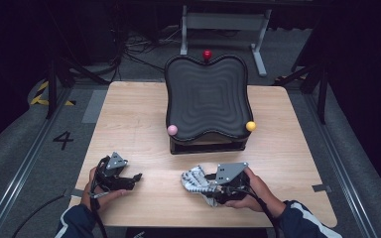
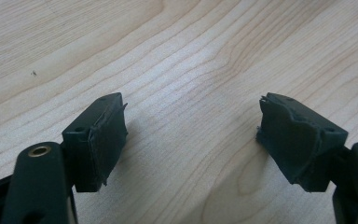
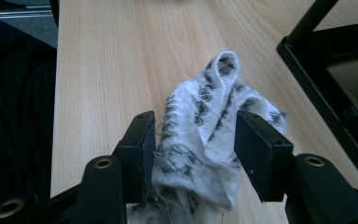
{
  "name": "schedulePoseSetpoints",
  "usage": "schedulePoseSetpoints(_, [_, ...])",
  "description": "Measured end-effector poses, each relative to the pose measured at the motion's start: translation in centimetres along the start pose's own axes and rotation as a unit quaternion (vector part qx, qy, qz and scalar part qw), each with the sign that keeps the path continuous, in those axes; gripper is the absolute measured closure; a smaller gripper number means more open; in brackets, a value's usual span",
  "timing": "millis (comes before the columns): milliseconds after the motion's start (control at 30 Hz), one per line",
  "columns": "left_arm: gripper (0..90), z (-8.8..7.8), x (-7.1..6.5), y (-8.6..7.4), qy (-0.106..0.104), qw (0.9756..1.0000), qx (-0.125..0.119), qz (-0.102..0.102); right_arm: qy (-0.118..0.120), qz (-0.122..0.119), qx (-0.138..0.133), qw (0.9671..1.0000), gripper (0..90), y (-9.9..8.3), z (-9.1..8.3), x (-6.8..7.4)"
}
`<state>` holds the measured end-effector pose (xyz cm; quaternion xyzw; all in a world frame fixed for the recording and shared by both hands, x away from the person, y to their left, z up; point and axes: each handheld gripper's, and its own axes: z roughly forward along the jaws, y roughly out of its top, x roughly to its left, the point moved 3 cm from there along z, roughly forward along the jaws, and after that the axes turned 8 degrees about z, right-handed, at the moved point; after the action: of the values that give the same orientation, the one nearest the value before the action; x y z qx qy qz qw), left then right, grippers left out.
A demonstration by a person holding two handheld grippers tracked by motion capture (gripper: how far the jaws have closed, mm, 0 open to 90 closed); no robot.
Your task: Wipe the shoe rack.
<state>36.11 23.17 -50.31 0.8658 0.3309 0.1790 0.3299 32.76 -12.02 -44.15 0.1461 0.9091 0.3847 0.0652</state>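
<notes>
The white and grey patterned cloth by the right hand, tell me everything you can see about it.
The cloth is a small knitted piece, white with dark grey markings and loose threads, perhaps a sock. It lies crumpled on the wooden table, one fold standing up in a loop. It sits between the jaws of the right tool; the left jaw touches it and the other stands clear of it. In the high view it lies in front of the black tray stand.

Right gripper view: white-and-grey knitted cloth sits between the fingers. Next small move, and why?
Probably lift the right gripper straight off the crumpled white-and-grey knitted cloth. The jaws stand apart, with a gap at the right finger, and the cloth lies slack on the light wooden table, so it looks released. The left gripper is open over bare wood.
</notes>
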Motion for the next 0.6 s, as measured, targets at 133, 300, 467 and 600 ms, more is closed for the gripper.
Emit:
schedulePoseSetpoints(133, [22.9, 0.0, 0.0, 0.0, 0.000, 1.0000, 0.000, 0.000, -0.013, 0.007, -0.009, 0.9999, 48.7, -0.2, -1.4, -0.5])
schedulePoseSetpoints(300, [22.9, 0.0, 0.0, 0.0, 0.000, 1.0000, 0.000, 0.000, -0.032, 0.015, -0.022, 0.9991, 48.3, -0.7, -3.4, -1.3])
schedulePoseSetpoints(467, [22.9, 0.0, 0.0, 0.0, 0.000, 1.0000, 0.000, 0.000, -0.050, 0.022, -0.026, 0.9982, 48.1, -1.5, -4.7, -1.9])
schedulePoseSetpoints(600, [22.9, 0.0, 0.0, 0.0, 0.000, 1.0000, 0.000, 0.002, -0.064, 0.033, -0.024, 0.9971, 47.5, -2.4, -5.5, -2.5])
